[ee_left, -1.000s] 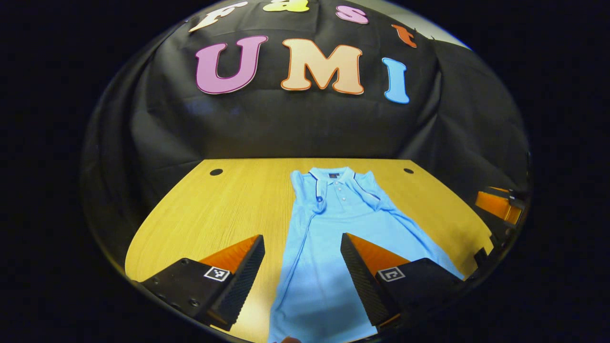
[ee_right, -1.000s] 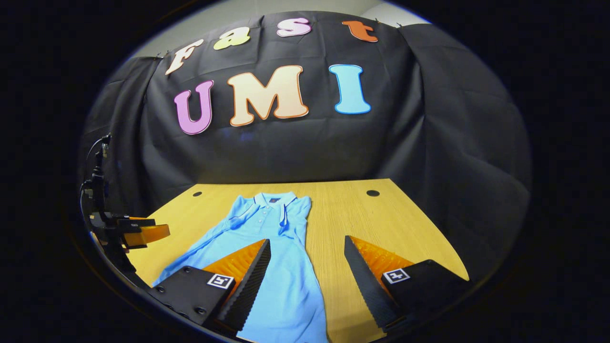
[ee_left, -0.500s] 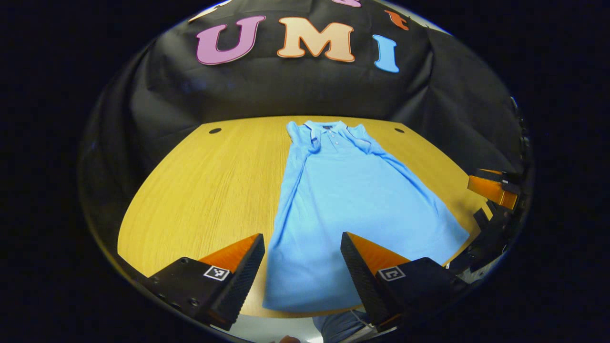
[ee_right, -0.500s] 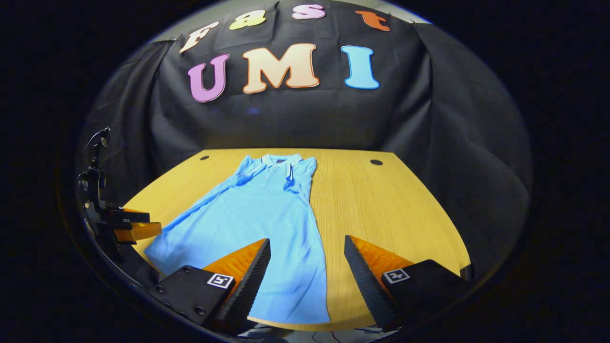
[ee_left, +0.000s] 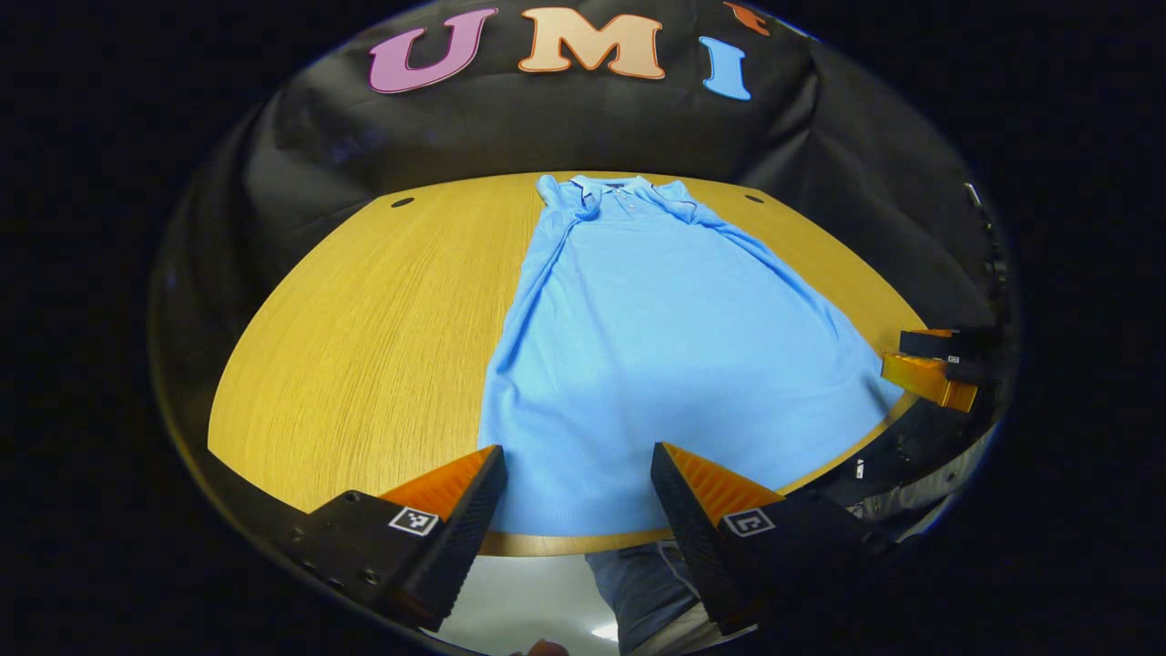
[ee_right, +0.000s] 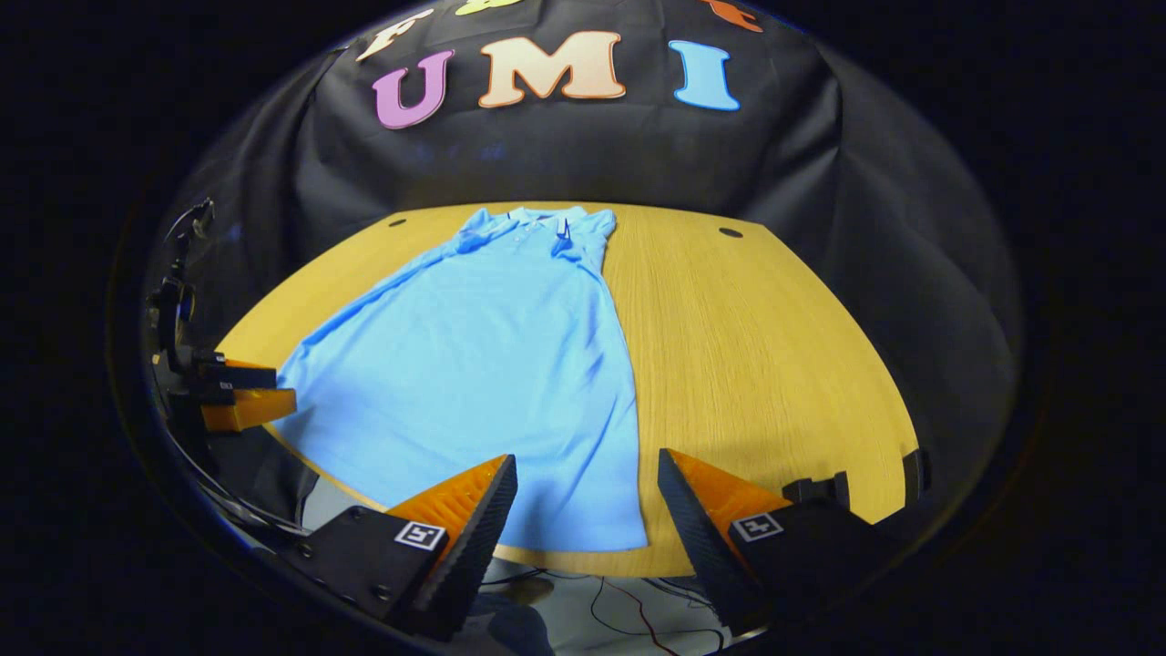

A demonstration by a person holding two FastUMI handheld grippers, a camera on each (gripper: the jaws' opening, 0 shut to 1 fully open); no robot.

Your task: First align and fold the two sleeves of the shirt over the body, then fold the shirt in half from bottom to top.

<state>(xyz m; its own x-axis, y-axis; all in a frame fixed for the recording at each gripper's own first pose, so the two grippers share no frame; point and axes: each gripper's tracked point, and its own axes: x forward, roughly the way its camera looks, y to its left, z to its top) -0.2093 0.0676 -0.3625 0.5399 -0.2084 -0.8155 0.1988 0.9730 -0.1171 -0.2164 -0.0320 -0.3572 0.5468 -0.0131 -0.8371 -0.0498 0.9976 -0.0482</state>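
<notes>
Blue shirt point(ee_left: 656, 346) lies flat on the wooden desk point(ee_left: 364, 346), collar toward the far wall, both sleeves folded in, hem at the near edge. Left hand-held gripper point(ee_left: 576, 510) hangs above the hem, jaws apart and empty. Right hand-held gripper point(ee_right: 585, 519) hangs over the hem's other corner, likewise spread and empty.

The left gripper point(ee_left: 576, 497) is held with its jaws spread wide and nothing between the fingers. The right gripper point(ee_right: 588, 506) is likewise held with jaws spread wide, gripping nothing. Both point forward at a similar height, well apart from each other.
</notes>
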